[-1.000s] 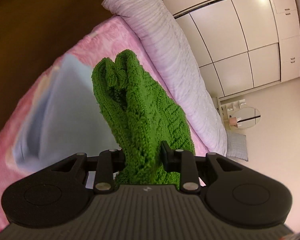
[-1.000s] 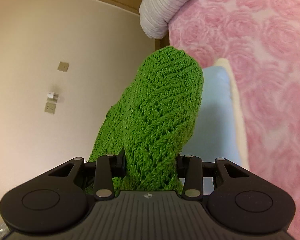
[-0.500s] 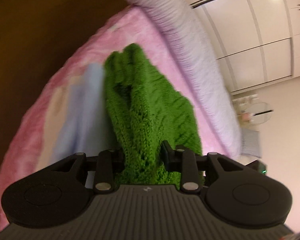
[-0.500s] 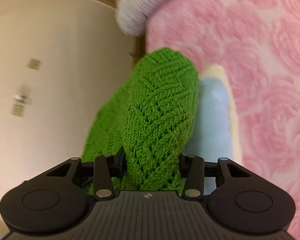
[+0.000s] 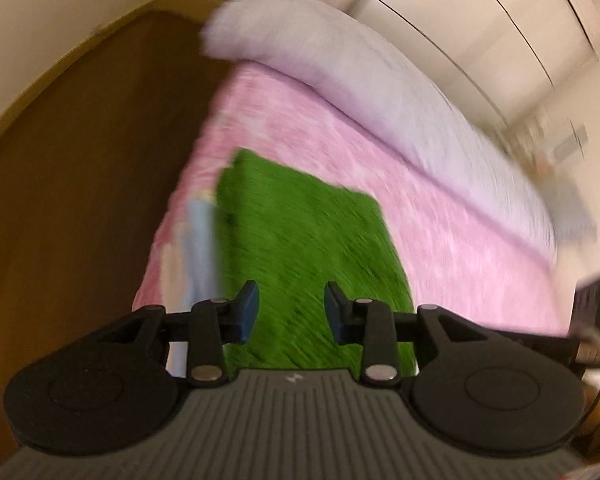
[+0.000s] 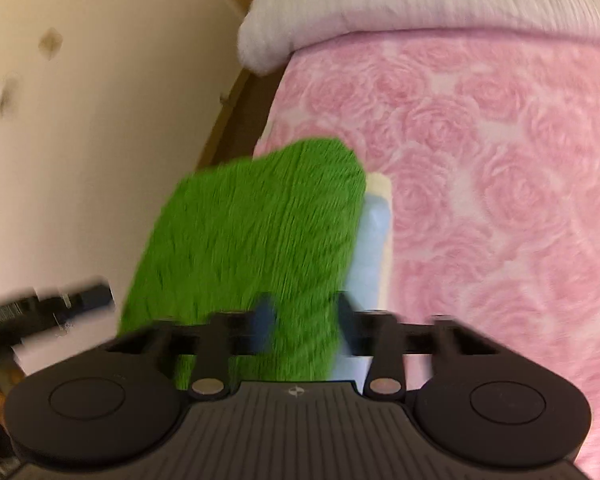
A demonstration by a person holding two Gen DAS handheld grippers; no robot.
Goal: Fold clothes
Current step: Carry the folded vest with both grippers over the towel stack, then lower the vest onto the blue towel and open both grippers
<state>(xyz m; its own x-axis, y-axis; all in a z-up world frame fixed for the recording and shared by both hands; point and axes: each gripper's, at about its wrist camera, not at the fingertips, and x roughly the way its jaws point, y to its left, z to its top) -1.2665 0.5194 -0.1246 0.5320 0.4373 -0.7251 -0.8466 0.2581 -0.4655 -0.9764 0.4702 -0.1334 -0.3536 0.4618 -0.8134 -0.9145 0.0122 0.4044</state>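
A green knitted garment (image 5: 308,248) lies flat and folded on the pink bed, on top of a light blue cloth (image 5: 200,248). My left gripper (image 5: 291,312) is open and empty just above the garment's near edge. In the right wrist view the garment (image 6: 252,248) lies by the bed's left edge with the blue cloth (image 6: 374,240) showing at its right. My right gripper (image 6: 306,328) is open and empty over the garment's near edge. Both views are blurred by motion.
A pink rose-patterned bedspread (image 6: 500,200) covers the bed. A rolled white-lilac duvet (image 5: 360,76) lies along its far side. A brown headboard (image 5: 80,200) and cream wall (image 6: 80,160) border the bed. White wardrobe doors (image 5: 480,28) stand behind.
Both grippers have let go of the green garment and opened. The garment, held up before, now lies flat on the blue cloth. Both grippers have drawn back.
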